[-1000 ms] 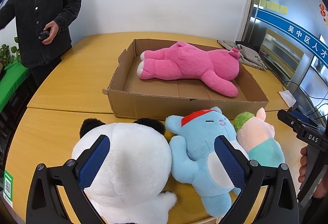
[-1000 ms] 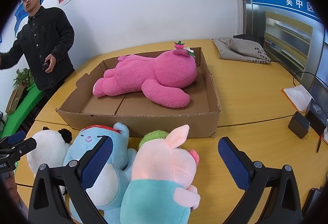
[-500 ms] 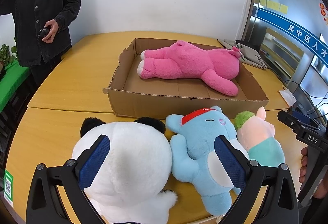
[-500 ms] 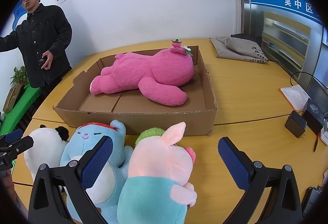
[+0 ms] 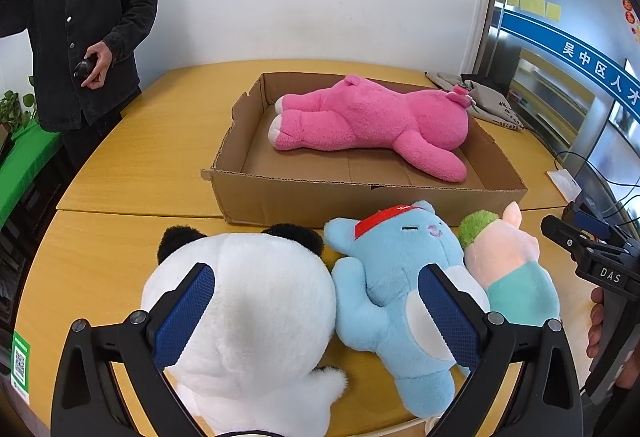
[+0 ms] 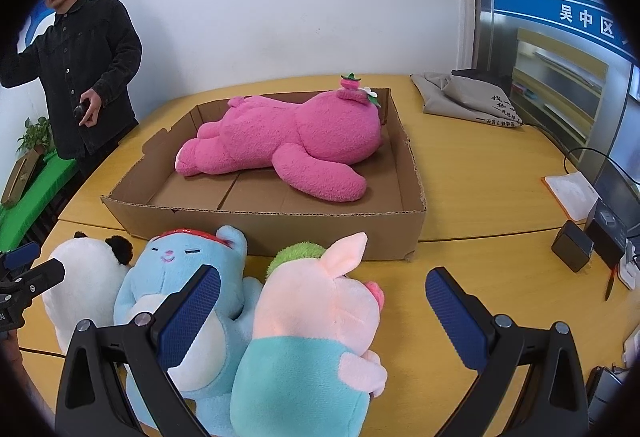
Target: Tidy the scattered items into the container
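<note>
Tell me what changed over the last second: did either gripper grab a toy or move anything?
Nothing grabbed or moved. The right gripper shifted slightly, so the box sits a bit lower in its view; it stays open over the pig. The left gripper stays open over the panda and blue toy. The pink bear stays in the box.

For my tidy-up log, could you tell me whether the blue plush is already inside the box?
No, the blue plush lies on the table in front of the box.
</note>
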`<state>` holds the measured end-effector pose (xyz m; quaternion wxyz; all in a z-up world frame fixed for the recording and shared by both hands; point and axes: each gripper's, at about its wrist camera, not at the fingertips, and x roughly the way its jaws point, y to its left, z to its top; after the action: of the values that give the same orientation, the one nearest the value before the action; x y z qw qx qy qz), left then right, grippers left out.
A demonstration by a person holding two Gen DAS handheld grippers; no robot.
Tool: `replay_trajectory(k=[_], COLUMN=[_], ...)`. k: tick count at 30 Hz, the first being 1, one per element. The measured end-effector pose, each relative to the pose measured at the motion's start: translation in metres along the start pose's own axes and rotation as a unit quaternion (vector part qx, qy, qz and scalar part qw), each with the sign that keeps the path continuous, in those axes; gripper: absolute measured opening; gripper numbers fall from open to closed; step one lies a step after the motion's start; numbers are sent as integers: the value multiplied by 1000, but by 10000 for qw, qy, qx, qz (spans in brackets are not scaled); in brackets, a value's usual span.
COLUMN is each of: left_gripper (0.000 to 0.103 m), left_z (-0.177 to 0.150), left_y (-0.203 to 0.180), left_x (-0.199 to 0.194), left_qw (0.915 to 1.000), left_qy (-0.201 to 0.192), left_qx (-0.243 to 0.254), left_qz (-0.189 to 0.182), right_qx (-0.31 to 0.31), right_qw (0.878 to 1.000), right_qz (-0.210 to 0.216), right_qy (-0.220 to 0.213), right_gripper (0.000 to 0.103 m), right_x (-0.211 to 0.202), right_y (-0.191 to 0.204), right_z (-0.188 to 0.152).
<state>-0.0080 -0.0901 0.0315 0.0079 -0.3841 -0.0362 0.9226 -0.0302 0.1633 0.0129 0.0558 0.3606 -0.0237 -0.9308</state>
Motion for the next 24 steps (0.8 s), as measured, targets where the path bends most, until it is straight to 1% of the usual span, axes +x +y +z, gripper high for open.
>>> replay_trajectory(k=[24], left_gripper=[103], left_z=[-1], left_y=[4], left_x=[-3], left_qw=[10000], left_qy=[4], left_qx=[-20], left_qz=[-6], right_qx=[-9], right_qw=[10000], right_qz=[-36], right_qy=[-30], right_gripper=[103], right_x=[-2], right_y=[-1], right_z=[3])
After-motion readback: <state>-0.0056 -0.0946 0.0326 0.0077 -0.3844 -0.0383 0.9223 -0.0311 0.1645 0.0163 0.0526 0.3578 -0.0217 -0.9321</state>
